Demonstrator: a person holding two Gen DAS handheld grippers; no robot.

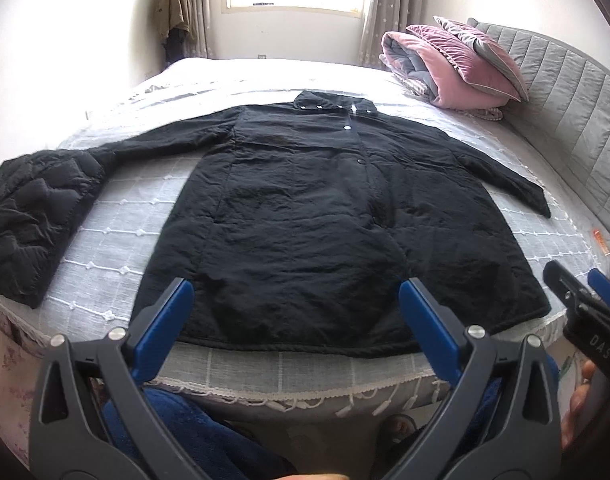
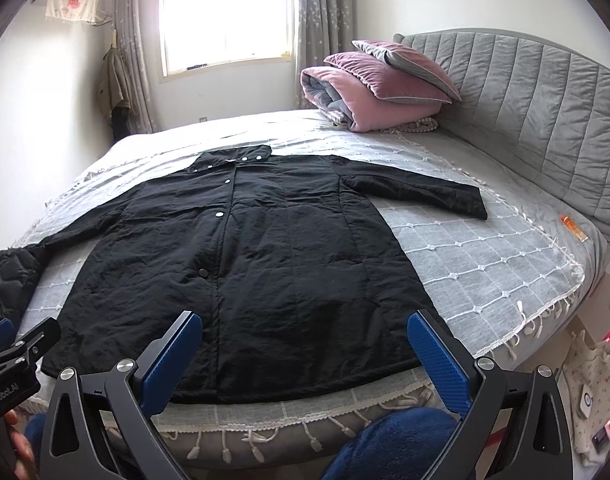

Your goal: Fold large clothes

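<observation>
Both of my grippers hang released over the bed's [image 1: 545, 184] near edge, left gripper [image 1: 295, 320] and right gripper [image 2: 305, 350] holding nothing. Left lies a quilted black garment [image 1: 29, 216], mid-bed the black coat [image 2: 241, 272] flat and snapped, far right pink pillows [image 2: 385, 88].

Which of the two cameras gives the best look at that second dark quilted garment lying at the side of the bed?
The left wrist view: the quilted garment shows almost whole there, stitching visible, beside the black coat. The right wrist view catches only a corner of it at the frame's left edge.
</observation>
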